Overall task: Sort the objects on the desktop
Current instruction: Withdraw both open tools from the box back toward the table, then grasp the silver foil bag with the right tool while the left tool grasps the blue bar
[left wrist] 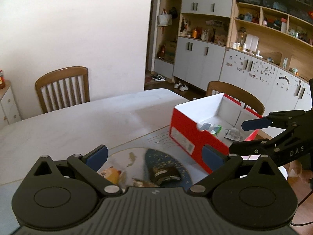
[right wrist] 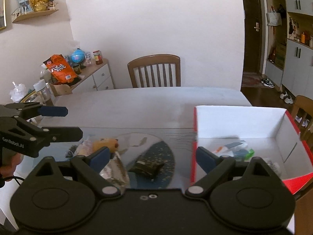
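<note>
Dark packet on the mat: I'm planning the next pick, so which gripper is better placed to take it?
Probably the right gripper: open, empty, the dark packet between its fingers, the red box beside it.

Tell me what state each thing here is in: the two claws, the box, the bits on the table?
Left gripper: open, holding nothing.
Right gripper: open, holding nothing.
Red box: lidless, a few small items inside.
Dark packet: lying flat on the table mat, outside the box.
Yellow item: also on the mat, unsorted.

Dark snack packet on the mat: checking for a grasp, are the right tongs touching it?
Apart. The right wrist view shows the open right tongs empty above the dark snack packet.
</note>
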`<state>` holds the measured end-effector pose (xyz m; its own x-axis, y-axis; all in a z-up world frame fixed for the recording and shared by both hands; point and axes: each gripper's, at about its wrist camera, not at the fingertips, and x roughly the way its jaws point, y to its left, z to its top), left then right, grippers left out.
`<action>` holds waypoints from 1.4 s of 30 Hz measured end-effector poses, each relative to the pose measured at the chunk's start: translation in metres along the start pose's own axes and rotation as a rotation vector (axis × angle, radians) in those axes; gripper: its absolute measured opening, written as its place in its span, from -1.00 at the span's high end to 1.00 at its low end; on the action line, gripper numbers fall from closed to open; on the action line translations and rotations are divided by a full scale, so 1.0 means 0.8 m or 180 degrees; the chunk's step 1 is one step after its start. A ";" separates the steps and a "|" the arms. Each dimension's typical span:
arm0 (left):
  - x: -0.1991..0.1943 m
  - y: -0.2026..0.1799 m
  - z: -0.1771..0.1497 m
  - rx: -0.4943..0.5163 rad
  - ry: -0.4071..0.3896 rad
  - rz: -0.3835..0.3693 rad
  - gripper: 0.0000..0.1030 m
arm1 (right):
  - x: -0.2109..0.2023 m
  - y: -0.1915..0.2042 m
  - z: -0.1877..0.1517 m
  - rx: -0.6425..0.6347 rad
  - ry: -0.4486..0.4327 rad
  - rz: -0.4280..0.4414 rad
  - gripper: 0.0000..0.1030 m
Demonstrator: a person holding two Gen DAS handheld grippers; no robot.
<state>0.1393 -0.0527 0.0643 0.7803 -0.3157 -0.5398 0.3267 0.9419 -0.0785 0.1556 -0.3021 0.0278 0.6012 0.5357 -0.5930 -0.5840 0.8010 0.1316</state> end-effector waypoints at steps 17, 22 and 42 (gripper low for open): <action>-0.042 0.081 -0.069 -0.0177 0.0093 0.0242 -0.99 | 0.035 0.065 -0.011 -0.0087 0.0049 0.0077 -0.84; -0.042 0.098 -0.088 -0.0259 0.0146 0.0252 -0.99 | 0.051 0.074 -0.019 -0.0097 0.0111 0.0083 -0.84; -0.008 0.151 -0.179 -0.0194 0.0461 0.0397 -0.99 | 0.118 0.093 -0.046 -0.0228 0.0327 0.0072 -0.84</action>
<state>0.0973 0.0797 -0.0615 0.7264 -0.1805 -0.6632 0.1961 0.9792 -0.0518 0.1489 -0.2018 -0.0477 0.5306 0.5203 -0.6692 -0.6365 0.7659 0.0909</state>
